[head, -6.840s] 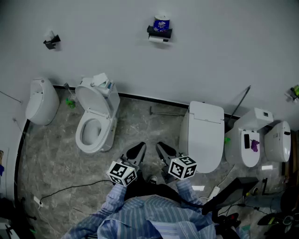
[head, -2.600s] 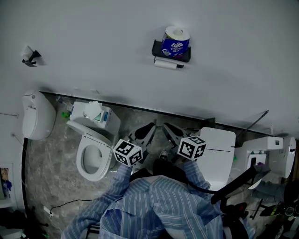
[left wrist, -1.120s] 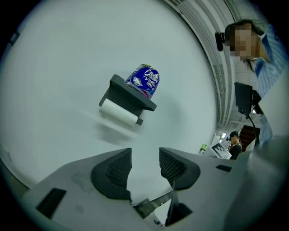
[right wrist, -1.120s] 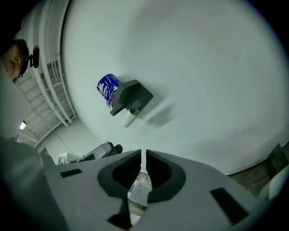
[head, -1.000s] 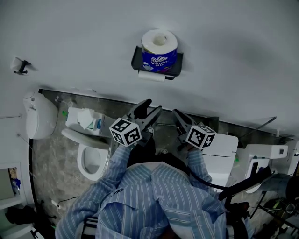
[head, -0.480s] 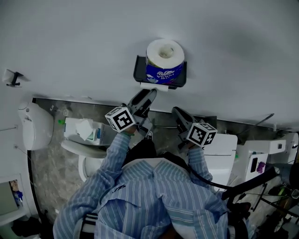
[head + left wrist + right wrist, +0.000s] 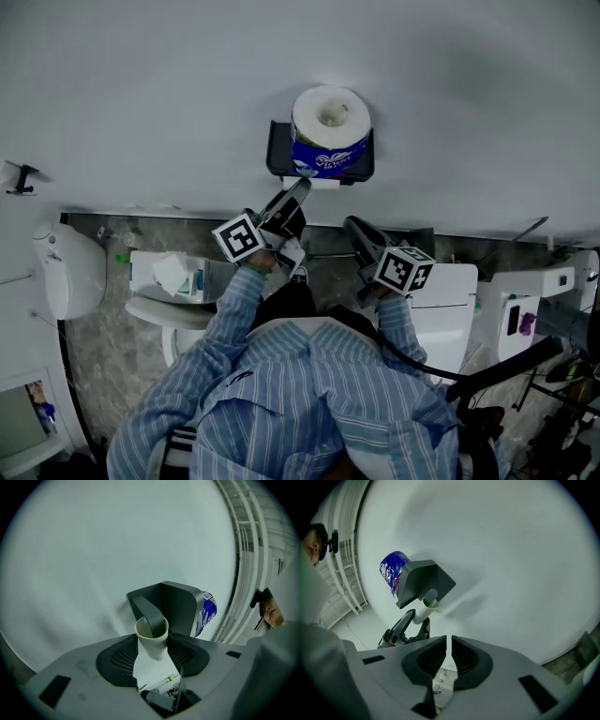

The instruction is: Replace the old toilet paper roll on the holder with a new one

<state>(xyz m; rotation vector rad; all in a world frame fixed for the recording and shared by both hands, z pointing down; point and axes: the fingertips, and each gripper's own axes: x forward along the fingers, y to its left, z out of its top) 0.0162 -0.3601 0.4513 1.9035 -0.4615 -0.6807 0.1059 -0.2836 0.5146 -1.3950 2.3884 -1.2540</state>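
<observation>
A dark wall holder [image 7: 277, 150] carries a new roll in blue wrapping [image 7: 330, 131] on its top shelf. Under the shelf, the old white cardboard tube [image 7: 322, 183] hangs on the holder's arm. My left gripper [image 7: 298, 187] reaches up to it. In the left gripper view the tube [image 7: 152, 637] sits between the pads, touching both, and the jaws have just been closing on it. My right gripper [image 7: 352, 225] hangs lower and to the right, shut with nothing in it [image 7: 449, 641]. The right gripper view shows the holder [image 7: 424, 583], the tube [image 7: 423, 611] and the left gripper [image 7: 401, 627].
Bare grey wall surrounds the holder. Below stand a toilet with a tissue box on its tank [image 7: 173, 277], a white toilet lid [image 7: 450, 291] at the right, and a urinal [image 7: 66, 267] at the left. A small hook [image 7: 19, 173] sticks out at far left.
The person has stepped up to the wall. The left gripper rose to the tube under the holder, rolled, and its jaws narrowed around the tube. The right gripper barely moved.
</observation>
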